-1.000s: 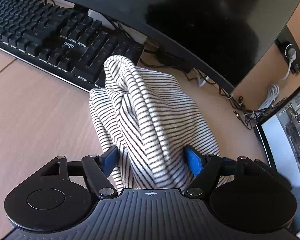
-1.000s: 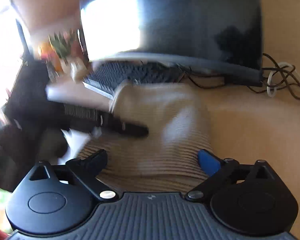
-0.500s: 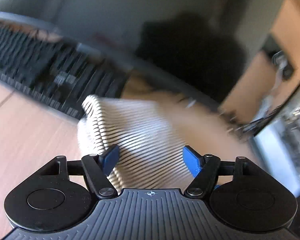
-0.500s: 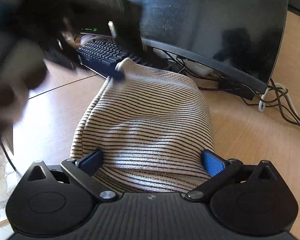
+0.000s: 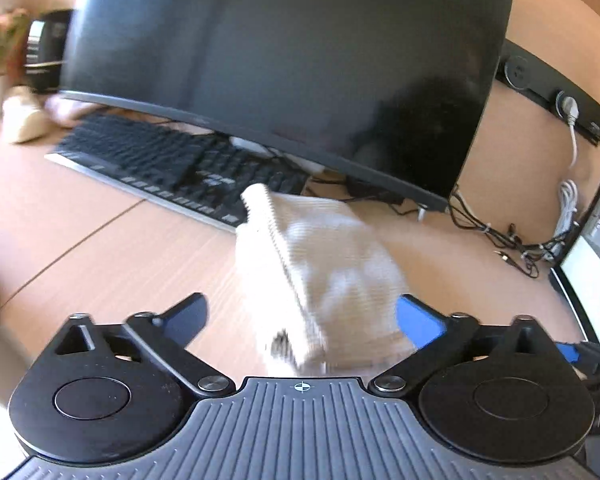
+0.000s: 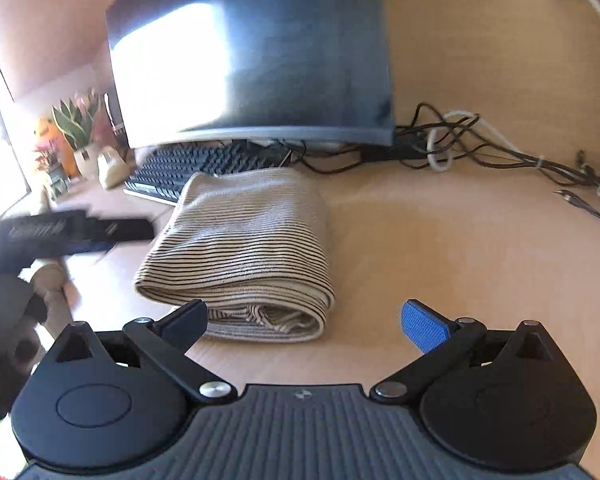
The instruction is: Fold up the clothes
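A cream garment with thin black stripes [image 6: 244,248] lies folded in a thick bundle on the wooden desk [image 6: 440,248], in front of the keyboard. In the left wrist view the same garment [image 5: 324,268] is blurred and lies between the spread fingers. My left gripper [image 5: 300,316] is open and holds nothing. My right gripper [image 6: 306,320] is open and empty, just short of the bundle's near edge, its left finger [image 6: 184,320] beside the fold. The left gripper also shows, blurred, at the left of the right wrist view [image 6: 72,228].
A black keyboard [image 5: 172,168] and a large dark monitor [image 5: 284,64] stand just behind the garment. A tangle of cables [image 6: 500,152] lies at the back right. Potted plants [image 6: 76,128] stand at the far left. A second screen [image 5: 596,264] edges the right.
Both grippers have let go of the garment and pulled back. The bundle now lies folded flat on the desk. The left gripper's jaws stand wider apart.
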Demonstrator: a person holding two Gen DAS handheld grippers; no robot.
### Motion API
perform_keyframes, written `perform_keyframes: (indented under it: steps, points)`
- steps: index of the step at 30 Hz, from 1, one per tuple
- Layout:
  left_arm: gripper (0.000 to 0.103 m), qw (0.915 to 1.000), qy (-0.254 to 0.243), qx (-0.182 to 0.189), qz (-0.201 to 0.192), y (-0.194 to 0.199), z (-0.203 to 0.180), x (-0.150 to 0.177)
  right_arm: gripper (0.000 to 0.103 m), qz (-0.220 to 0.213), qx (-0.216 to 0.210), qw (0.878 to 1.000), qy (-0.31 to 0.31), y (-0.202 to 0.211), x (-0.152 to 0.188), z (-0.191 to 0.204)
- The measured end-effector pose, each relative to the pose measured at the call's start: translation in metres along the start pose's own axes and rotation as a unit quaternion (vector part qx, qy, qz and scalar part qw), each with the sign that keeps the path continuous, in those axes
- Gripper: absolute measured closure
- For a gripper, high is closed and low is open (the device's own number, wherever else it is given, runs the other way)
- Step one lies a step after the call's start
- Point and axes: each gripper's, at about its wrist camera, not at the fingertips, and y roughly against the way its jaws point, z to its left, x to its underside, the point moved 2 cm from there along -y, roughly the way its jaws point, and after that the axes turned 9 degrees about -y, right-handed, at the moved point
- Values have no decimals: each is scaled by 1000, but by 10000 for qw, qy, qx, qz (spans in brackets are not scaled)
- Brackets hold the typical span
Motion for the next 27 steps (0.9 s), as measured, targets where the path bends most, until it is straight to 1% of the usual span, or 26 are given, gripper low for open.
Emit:
perform_keyframes:
  steps: [2,5,9,10,14,17,21,25,27]
  points:
    - [0,9997,-21,-234,-107,20,-11,12,0,-121,-5,9999,72,17,8,-1]
    - [0,9988,-317,-332,-163,34,-24,26,0,-390,25,9992,123,32,16,0]
    - [0,9980,-221,-568,-179,42,-22,30,0,-748,156,9968,-219,41,19,-1]
    - [0,9977,-232,-617,-180,43,-22,31,0,-774,159,9967,-191,43,21,0]
    - [0,9963,-215,-821,-148,50,-22,34,0,-749,233,9969,57,49,28,3]
    - [0,9959,-275,-859,-125,58,-27,37,0,-688,143,9975,-29,52,31,2]
    - [0,9950,-462,-884,9,60,-33,42,0,-667,121,9977,-69,52,36,-1]
    - [0,9933,-635,-932,265,54,-36,46,0,-681,202,9975,-55,53,41,0]
    - [0,9933,-638,-911,309,53,-34,47,0,-666,227,9975,-42,53,43,1]
